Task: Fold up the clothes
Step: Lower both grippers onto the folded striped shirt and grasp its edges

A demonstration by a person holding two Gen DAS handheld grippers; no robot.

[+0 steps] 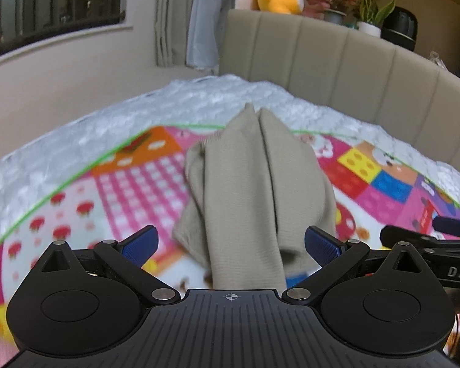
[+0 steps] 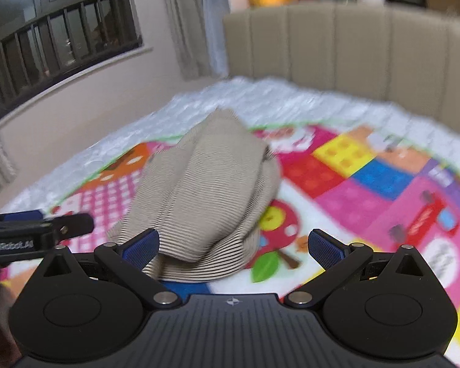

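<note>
ahead: path blocked by bunched garment (image 1: 254,184) | sides: bare mat (image 1: 132,184) left open | far edge: bed closed off by headboard (image 1: 337,61)

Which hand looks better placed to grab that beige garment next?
Probably the left. The left gripper is open with the beige garment running straight between its fingers. The right gripper is open too, but the garment sits toward its left finger.
</note>
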